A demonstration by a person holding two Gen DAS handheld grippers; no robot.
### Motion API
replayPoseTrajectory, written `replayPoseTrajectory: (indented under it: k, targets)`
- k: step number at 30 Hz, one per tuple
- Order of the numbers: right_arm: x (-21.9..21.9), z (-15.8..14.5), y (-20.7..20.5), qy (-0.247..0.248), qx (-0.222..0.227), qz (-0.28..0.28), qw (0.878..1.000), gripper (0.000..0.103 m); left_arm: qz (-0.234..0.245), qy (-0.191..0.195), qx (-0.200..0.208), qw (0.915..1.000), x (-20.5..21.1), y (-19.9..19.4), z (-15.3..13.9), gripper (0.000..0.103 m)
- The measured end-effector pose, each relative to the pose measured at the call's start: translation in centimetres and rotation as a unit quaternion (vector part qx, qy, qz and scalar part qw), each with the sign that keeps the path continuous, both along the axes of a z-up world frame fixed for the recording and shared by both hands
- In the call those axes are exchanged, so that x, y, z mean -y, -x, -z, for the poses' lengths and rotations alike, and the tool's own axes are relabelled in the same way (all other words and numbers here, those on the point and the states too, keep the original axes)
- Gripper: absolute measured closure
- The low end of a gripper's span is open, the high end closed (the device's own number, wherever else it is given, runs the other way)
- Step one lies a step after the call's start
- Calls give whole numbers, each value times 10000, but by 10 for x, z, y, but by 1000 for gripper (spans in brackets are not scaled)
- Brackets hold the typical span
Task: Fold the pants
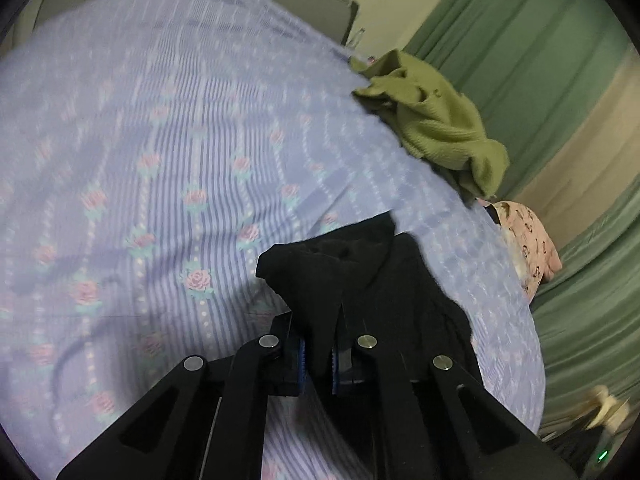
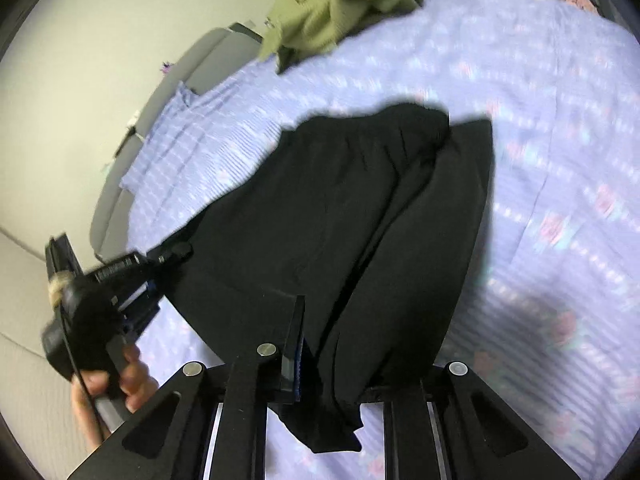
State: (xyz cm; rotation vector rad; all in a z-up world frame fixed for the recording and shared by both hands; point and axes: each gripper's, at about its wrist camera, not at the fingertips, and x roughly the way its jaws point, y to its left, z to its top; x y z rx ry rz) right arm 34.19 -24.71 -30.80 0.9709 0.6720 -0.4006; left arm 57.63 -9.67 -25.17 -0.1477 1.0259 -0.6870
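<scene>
Pants point(image 2: 352, 216) half lifted off bed point(image 1: 160, 160), both jaws clamped on black fabric: left gripper point(image 1: 318, 360), right gripper point(image 2: 320, 364). I'd keep tension even, lay edges aligned.

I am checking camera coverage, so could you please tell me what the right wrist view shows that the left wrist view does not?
Only the right wrist view shows the left tongs from outside, with the holding hand. Only the left view shows the green curtain. Both show the black fabric pants, the olive knitted garment and the lilac floral striped bedsheet.
</scene>
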Motion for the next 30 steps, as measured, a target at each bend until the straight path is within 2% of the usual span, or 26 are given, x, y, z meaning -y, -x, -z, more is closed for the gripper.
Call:
replayPoseTrajectory:
  k: [5, 8, 13, 16, 23, 26, 30]
  targets:
    - [-3, -57, 30, 203, 189, -188, 9994, 86, 27, 49, 223, 9997, -23, 41, -59, 94]
    - [-20, -93, 54, 424, 203, -379, 9982, 87, 74, 65, 397, 9992, -45, 80, -95, 94]
    - [-60, -140, 110, 447, 222, -647, 9967, 87, 74, 151, 418, 9990, -95, 144, -146, 94]
    - [-93, -165, 144, 586, 155, -870, 9944, 87, 33, 222, 345, 9992, -127, 177, -165, 94]
    - [-155, -198, 213, 611, 179, -1327, 9891, 87, -126, 137, 357, 9992, -205, 255, -200, 94]
    - [-177, -209, 236, 644, 232, -1422, 9875, 87, -194, 33, 489, 9986, -237, 289, -211, 94]
    - [-215, -222, 264, 940, 295, -1703, 9805, 87, -267, -50, 648, 9975, -284, 332, -219, 94]
